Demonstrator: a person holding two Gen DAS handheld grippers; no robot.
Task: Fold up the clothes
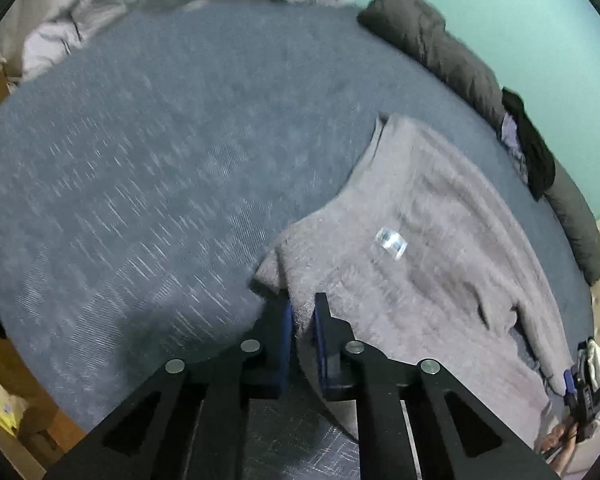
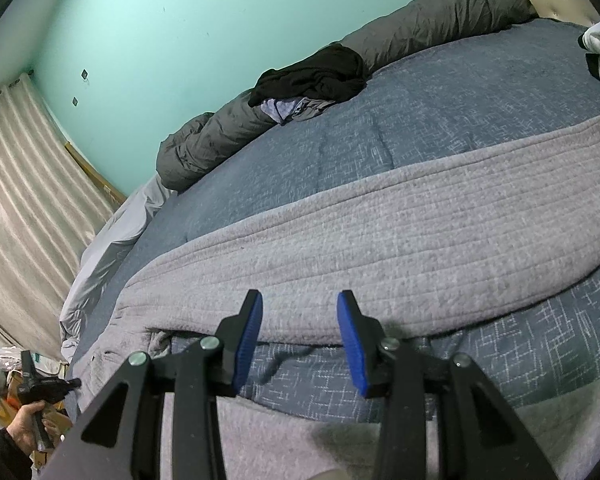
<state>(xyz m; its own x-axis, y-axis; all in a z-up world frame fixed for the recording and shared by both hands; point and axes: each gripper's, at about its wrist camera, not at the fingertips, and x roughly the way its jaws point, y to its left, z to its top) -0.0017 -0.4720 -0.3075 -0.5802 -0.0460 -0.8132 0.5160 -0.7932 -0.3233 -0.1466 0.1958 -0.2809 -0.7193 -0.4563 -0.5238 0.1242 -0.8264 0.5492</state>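
Fabric is pinched between the blue pads of my left gripper (image 1: 301, 316), a corner of the ribbed grey knitted sweater (image 1: 428, 248) clamped tight, the rest of it trailing ahead and to the right across the blue cross-hatched bedspread (image 1: 160, 168). My right gripper (image 2: 300, 340) hangs slack, jaws wide apart, nothing between them, with the sweater's folded edge lying just past its fingertips.

Risk now: I'm holding with one gripper only, so pulling on that single corner could drag the whole garment askew and bunch the fold. That view is smeared with motion, so I'm going fast, and the thick knit might slip from the pads. The right gripper, closing too low, could snag bedspread along with the sweater.

Labels: a small pale tag (image 1: 391, 242) sits on the knit ahead of my left gripper; too blurred to read. No other writing.
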